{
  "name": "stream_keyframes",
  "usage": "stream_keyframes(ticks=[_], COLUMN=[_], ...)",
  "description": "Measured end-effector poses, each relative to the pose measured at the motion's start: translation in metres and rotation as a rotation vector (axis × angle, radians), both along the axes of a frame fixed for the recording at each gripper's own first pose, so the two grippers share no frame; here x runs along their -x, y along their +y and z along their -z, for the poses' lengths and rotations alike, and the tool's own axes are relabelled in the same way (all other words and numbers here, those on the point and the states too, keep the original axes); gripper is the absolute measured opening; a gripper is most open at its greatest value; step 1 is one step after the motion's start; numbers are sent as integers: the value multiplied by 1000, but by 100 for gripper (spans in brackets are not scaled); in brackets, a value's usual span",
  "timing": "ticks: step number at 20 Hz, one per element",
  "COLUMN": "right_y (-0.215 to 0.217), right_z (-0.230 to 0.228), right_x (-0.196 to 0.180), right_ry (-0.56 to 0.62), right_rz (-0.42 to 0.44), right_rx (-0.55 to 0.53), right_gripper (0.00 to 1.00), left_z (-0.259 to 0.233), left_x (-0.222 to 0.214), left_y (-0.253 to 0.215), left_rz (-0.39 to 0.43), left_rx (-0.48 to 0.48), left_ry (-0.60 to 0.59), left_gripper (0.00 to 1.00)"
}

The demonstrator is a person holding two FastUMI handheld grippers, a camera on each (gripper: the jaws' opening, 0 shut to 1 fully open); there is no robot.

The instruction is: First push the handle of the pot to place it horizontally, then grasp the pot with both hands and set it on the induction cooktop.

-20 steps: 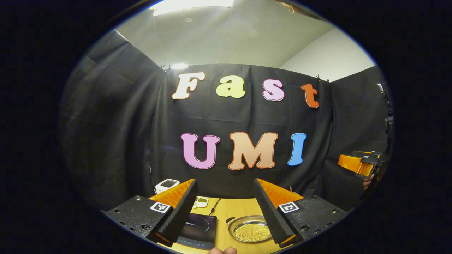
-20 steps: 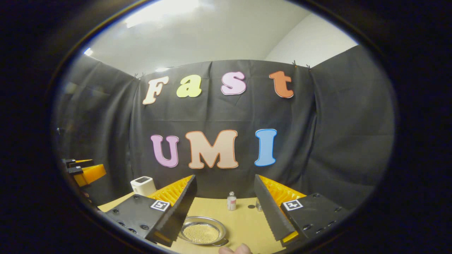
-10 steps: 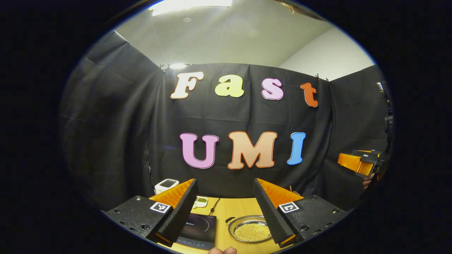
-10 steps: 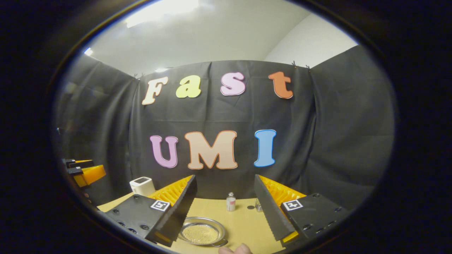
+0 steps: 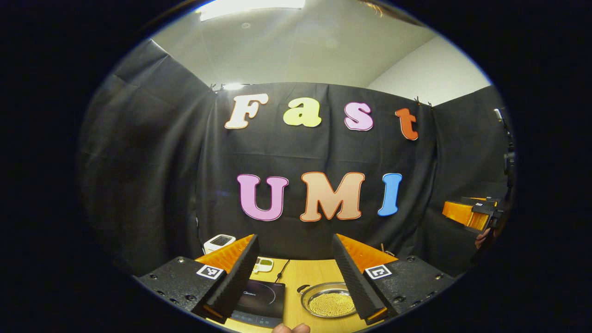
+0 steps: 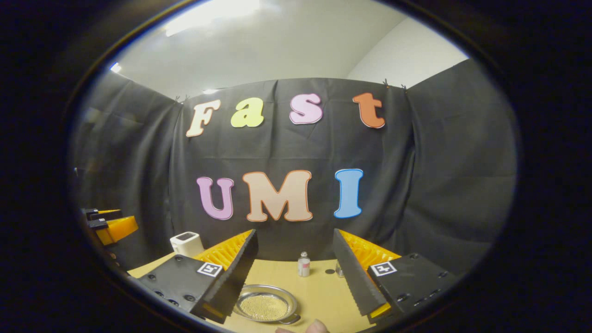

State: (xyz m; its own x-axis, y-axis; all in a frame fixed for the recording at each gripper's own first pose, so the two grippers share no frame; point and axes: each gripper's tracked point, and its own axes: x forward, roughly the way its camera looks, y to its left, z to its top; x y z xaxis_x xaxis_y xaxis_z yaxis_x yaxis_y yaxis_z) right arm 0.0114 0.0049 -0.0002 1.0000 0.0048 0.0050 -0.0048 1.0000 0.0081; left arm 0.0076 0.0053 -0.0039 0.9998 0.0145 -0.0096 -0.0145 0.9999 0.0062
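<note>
A shallow steel pot (image 5: 327, 303) with small yellow beads inside sits on the wooden table, right of the black induction cooktop (image 5: 259, 298). Its near handle (image 6: 292, 319) points toward me and a far handle (image 5: 301, 288) shows at its left rim. In the left gripper view my left gripper (image 5: 294, 277) is held open above the table, high over the cooktop and pot. In the right gripper view the pot (image 6: 264, 305) lies low and left of centre, under my open right gripper (image 6: 294, 275). Neither gripper touches anything.
A white box-like device (image 6: 186, 243) stands at the back left of the table (image 6: 319, 289), with a small bottle (image 6: 303, 264) near the back wall. A small white scale-like item (image 5: 263, 264) lies behind the cooktop. Fingertips of a hand (image 5: 290, 328) show at the bottom edge.
</note>
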Motion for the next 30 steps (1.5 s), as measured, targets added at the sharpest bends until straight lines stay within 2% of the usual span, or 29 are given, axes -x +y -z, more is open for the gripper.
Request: stream_keyframes(ticks=[6,8,10,11,12,13,15,17,20,21,23,25,26,27,28,29,30], right_y=[16,24,30,32,37,35,38,40,40,30,39,35,32,32,28,29,29], right_z=[4,8,8,9,11,10,12,15,25,26,38,53,60,67,72,81,94], right_x=[-9,-11,-7,-7,-10,-10,-11,-5,-11,-2,-19,-28,-34,-37,-41,-49,-51], right_ry=[8,17,22,25,28,23,24,37,44,43,69,99,119,139,151,178,204], right_rz=[-16,-26,-29,-34,-33,-24,-8,-3,-4,18,-15,-23,-33,-50,-66,-103,-126], right_rx=[11,8,13,15,23,30,34,36,57,70,45,10,-15,-36,-41,-34,-18], right_gripper=[97,87,84,84,77,77,60,39,33,33,4,8,2,5,4,5,0], left_z=[-2,-1,-1,0,-1,-2,-1,1,5,9,15,23,26,28,30,31,31], left_x=[-3,-3,-4,-4,-4,-4,-4,-4,-7,-9,-14,-21,-26,-31,-35,-39,-44], left_y=[9,11,14,16,18,20,23,24,24,25,23,20,20,20,20,19,16], left_rz=[5,12,21,25,27,31,40,48,57,54,50,45,39,29,13,-1,-9], left_rx=[-6,-4,0,0,0,2,3,6,14,15,25,27,21,12,3,0,2], left_ry=[-11,-11,-14,-15,-17,-22,-21,-20,-14,-5,11,29,36,43,50,52,52], left_gripper=[92,95,92,95,95,95,92,92,92,92,95,92,92,92,95,92,92])
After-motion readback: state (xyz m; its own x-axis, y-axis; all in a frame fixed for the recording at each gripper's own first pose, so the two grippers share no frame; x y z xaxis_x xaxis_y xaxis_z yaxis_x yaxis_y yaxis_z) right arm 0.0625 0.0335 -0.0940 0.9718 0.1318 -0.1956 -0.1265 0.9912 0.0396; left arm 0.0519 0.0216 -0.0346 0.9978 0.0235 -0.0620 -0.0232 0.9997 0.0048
